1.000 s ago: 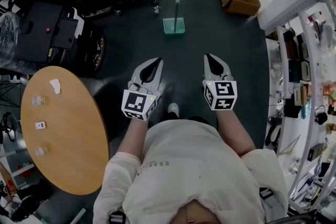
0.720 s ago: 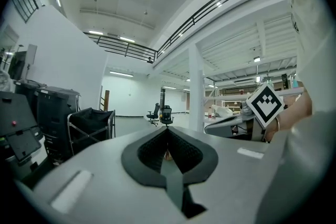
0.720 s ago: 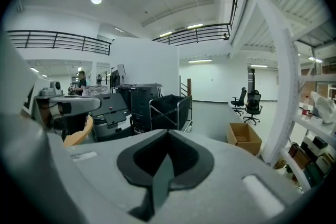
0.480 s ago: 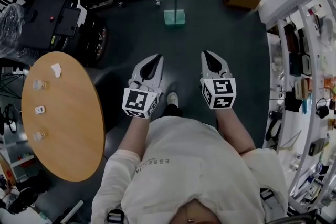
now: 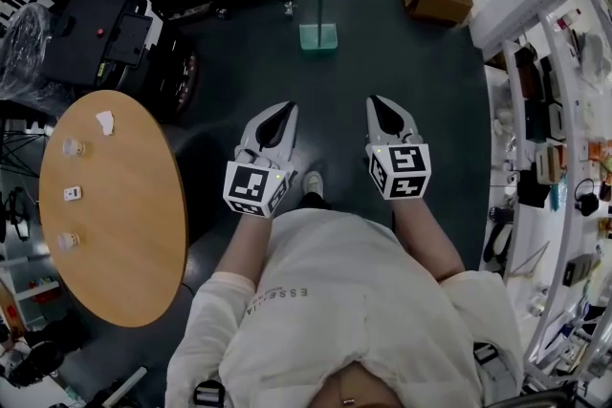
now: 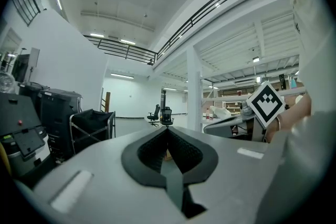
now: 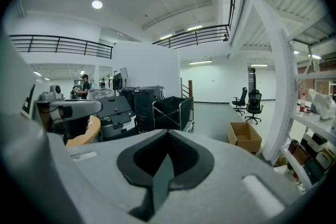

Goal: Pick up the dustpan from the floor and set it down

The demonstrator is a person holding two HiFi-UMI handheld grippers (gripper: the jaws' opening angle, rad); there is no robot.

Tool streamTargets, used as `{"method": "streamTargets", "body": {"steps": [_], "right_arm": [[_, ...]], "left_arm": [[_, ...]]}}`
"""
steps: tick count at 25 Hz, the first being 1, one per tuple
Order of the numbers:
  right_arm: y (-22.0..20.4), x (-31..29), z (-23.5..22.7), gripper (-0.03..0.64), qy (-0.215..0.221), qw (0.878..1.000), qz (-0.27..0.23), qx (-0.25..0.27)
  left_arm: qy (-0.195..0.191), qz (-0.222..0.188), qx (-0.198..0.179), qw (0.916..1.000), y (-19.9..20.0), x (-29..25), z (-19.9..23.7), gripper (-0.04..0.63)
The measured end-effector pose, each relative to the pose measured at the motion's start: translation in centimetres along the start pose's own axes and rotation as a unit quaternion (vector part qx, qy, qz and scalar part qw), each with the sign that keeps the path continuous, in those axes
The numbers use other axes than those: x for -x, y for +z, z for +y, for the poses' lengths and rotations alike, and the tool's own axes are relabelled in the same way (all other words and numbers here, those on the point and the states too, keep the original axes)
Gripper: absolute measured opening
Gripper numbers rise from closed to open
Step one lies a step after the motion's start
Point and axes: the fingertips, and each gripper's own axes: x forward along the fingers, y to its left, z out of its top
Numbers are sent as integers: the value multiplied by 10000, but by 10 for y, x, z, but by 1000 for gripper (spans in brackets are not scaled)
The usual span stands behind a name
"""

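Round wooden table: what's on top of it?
Four small pale items near the table's left edge, too small to identify. No part of the top looks covered.

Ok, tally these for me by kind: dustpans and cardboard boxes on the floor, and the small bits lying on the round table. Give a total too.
Dustpan: 1
Cardboard box: 1
Small items on the round table: 4
Total: 6
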Motion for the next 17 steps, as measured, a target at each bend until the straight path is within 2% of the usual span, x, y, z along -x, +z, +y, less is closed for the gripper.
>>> {"method": "streamTargets", "body": {"steps": [17], "right_arm": [[6, -12, 6, -9, 48, 9999, -92, 54]], "left_arm": [[-64, -46, -110, 9999, 6, -5, 14, 12]]}}
